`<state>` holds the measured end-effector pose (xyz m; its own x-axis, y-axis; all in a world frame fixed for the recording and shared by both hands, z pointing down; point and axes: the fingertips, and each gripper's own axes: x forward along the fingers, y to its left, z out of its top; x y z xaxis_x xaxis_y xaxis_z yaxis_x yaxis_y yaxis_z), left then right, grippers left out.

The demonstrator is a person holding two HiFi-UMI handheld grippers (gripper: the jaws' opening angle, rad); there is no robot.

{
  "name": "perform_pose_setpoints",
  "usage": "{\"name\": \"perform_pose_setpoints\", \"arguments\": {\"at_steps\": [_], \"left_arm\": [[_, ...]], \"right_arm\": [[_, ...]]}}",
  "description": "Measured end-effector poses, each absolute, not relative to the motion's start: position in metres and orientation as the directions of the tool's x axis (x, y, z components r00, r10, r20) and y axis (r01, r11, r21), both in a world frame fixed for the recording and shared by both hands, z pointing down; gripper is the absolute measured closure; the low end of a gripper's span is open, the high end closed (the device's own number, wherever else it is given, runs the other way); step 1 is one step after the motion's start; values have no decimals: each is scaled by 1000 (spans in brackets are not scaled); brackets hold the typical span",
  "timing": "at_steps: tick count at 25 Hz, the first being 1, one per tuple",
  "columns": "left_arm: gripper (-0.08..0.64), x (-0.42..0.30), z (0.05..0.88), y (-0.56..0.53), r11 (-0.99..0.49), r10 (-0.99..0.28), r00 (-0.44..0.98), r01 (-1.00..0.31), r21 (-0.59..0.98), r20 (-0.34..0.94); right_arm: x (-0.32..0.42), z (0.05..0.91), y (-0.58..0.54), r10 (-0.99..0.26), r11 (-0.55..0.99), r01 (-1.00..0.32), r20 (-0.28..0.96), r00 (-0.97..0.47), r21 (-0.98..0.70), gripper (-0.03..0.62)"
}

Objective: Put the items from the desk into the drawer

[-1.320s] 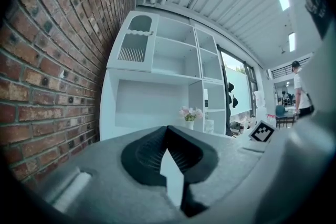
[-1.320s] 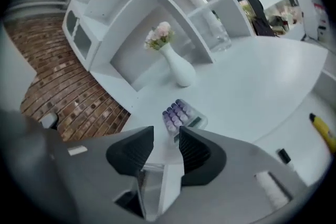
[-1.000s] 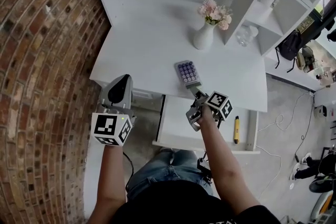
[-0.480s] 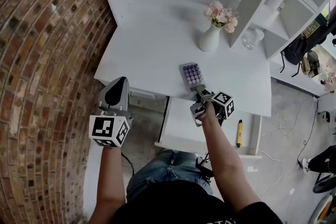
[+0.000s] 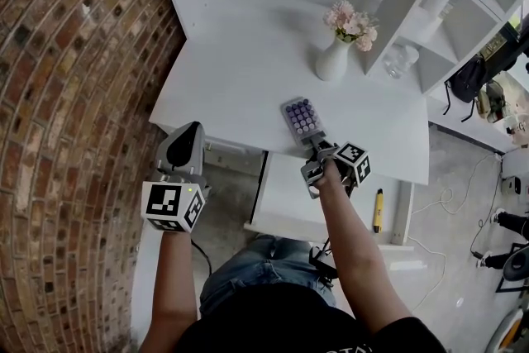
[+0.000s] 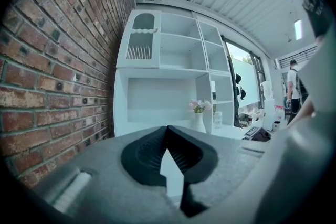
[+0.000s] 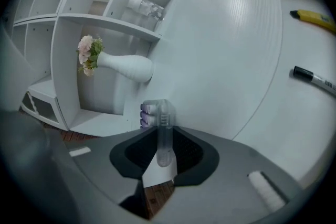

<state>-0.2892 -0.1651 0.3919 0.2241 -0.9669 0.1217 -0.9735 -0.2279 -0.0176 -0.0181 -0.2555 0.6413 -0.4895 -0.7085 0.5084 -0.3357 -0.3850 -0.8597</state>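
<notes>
A clear case of purple-capped pieces (image 5: 299, 116) lies over the white desk (image 5: 240, 78) near its front edge. My right gripper (image 5: 316, 146) is shut on the case's near end. In the right gripper view the case (image 7: 158, 122) shows edge-on between the jaws of that gripper (image 7: 164, 153). Below it the drawer (image 5: 281, 198) stands pulled out, with a yellow pen-like item (image 5: 378, 208) at its right side. The right gripper view shows this yellow item (image 7: 314, 18) and a black marker (image 7: 314, 80). My left gripper (image 5: 184, 143) hangs shut and empty left of the drawer, and its jaws (image 6: 168, 136) meet at the tips.
A white vase with pink flowers (image 5: 335, 55) stands at the desk's back right, and a glass (image 5: 397, 59) sits in the shelf unit beside it. A brick wall (image 5: 74, 95) runs along the left. Bags and cables (image 5: 463, 78) lie on the floor at the right.
My right gripper keeps its hold on the case at the desk's front edge, with only a slight shift. The left gripper has stayed in place.
</notes>
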Motion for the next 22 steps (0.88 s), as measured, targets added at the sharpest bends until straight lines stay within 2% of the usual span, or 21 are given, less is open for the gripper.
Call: {"name": "perform_pose_setpoints", "arguments": {"at_steps": [6, 13, 22], "left_arm": [[561, -274, 388, -170, -264, -959, 261, -964, -12, 110], [561, -242, 376, -178, -321, -943, 319, -947, -4, 95], [561, -199, 359, -183, -362, -930, 362, -932, 16, 59]], "right_arm": [[-17, 627, -248, -710, -344, -345, 482, -513, -873, 492], [-5, 592, -234, -739, -290, -275, 398, -544, -916, 492], [21, 547, -213, -748, -220, -251, 329, -576, -942, 492]]}}
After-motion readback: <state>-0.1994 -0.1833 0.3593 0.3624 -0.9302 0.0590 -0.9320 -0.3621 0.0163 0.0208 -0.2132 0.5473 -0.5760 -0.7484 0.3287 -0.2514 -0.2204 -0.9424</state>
